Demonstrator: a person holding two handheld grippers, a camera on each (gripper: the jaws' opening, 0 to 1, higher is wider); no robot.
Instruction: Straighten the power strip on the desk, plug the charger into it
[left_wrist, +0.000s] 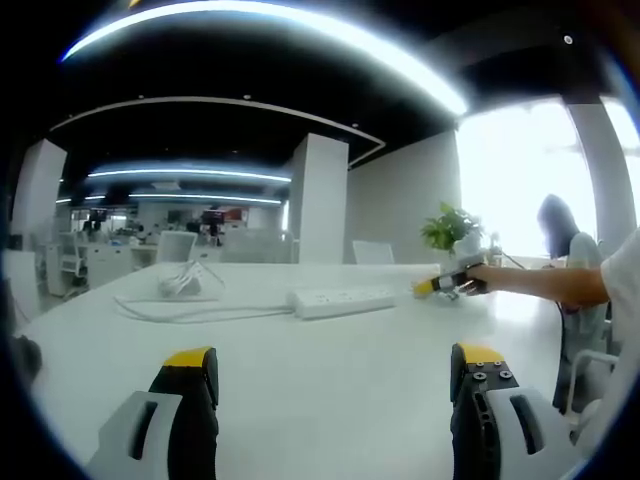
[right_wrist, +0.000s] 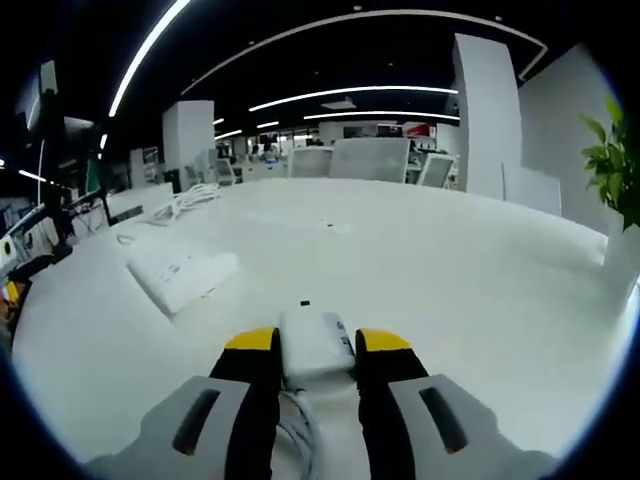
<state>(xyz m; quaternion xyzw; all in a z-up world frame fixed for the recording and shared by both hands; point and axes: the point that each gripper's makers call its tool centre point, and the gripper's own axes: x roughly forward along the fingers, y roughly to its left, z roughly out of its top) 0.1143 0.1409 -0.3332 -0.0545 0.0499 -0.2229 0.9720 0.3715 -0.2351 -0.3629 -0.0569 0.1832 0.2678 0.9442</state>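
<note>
Charger (right_wrist: 314, 343): nearest the lens in the right gripper view, a small white block pinched between the right tool (right_wrist: 315, 345)'s yellow-tipped jaws, its cable hanging below; looks light, rigid and smooth-sided, so a firm squeeze across the flat faces suits it.
Bench (left_wrist: 330, 380): broad white top carrying everything.
Power strip (left_wrist: 343, 300): long white bar lying mid-bench, cord trailing away; stiff, fairly light, likely to slide when pushed, so it is best nudged or gripped across its narrow width near one end.
Left tool (left_wrist: 335, 375): jaws spread wide, holding nothing, hovering over bare bench short of the strip.
</note>
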